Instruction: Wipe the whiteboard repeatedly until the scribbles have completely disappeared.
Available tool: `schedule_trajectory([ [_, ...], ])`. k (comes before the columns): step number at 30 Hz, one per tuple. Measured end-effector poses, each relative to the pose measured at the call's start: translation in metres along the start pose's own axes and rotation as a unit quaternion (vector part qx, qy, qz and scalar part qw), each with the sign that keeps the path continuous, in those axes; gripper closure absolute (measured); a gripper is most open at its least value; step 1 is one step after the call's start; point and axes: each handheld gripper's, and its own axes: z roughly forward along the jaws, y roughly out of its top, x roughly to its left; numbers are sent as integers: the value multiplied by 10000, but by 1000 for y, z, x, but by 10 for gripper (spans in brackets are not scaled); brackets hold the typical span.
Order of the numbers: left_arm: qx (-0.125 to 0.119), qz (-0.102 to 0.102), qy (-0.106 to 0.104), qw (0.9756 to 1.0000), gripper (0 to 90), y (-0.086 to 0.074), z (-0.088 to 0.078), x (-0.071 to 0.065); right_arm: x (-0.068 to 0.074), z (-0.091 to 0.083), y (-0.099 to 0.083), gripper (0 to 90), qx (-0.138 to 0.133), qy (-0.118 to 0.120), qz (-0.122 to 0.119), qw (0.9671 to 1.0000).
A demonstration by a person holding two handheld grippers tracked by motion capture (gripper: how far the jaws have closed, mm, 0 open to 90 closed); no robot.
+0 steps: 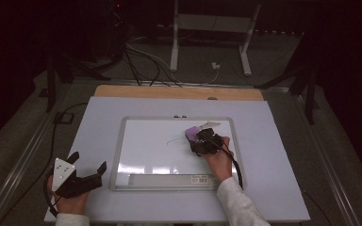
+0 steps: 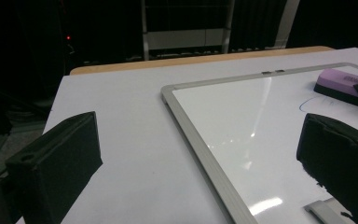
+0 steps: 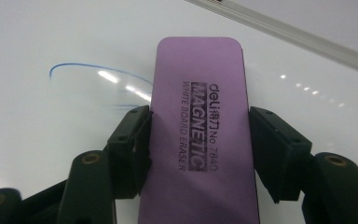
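While the right gripper [image 3: 198, 140] clamps the purple eraser [image 3: 200, 126] by its long sides, its fingers [image 3: 130, 140] pressed against each edge, the eraser lies flat on the whiteboard [image 1: 146, 146], in the upper right part of the board as the high view shows it. Wiping appears to be under way rather than finished: a thin blue curved line [image 3: 88, 72] remains on the white surface just beside the eraser's left edge in the right gripper view, with fainter streaks running toward the eraser, which suggests partly wiped ink. In the high view a faint arc [image 1: 172, 140] of that mark sits left of the eraser. Elsewhere the board looks clean, though glare hides some patches. What is left, by my reading, is a pass or two leftward over that stroke. The left gripper [image 1: 82, 176] rests on the tabletop [image 1: 273, 188] off the board's lower left corner, its fingers [image 2: 56, 163] spread wide and holding nothing.
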Motion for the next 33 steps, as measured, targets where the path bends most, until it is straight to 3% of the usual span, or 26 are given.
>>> schedule_trajectory([
  [4, 12, -5, 1, 10000, 6, 0, 1, 0, 21, 1, 1, 416, -35, 443, -265, 9987],
  [7, 4, -1, -4, 10000, 6, 0, 0, 0, 40, 1, 2, 416, -23, 904, -461, 9948],
  [8, 7, -2, -6, 10000, 6, 0, 0, 0, 45, 1, 3, 416, -32, 960, -529, 9940],
  [10, 1, -11, -9, 10000, 6, 0, 0, 1, 50, 0, 4, 416, -33, 876, -670, 9939],
  [12, -2, -13, 0, 10000, 6, 0, 0, 1, 44, 1, 4, 417, -11, 822, -557, 9951],
  [15, -6, -23, 6, 10000, 6, 0, 0, 1, 26, 2, 4, 417, 1, 409, -313, 9987],
  [17, -7, -15, 4, 10000, 6, 0, -1, 1, 8, 3, 3, 417, 17, 156, -30, 9999],
  [20, -2, -17, 3, 10000, 6, 0, 0, 1, -14, 2, 0, 417, 32, -172, 290, 9994],
  [22, 0, -11, -1, 10000, 6, 0, 0, 0, -20, 2, -1, 417, 40, -191, 399, 9990],
  [25, 4, 0, 5, 10000, 6, 0, 0, 0, -14, 2, 1, 417, 34, -310, 210, 9993],
  [29, -1, 3, 5, 10000, 6, 0, 0, 0, 4, 5, 5, 417, 5, 49, 12, 10000],
  [33, 3, -9, 3, 10000, 6, 0, 1, 1, 35, 4, 7, 417, -52, 441, -518, 9977],
])
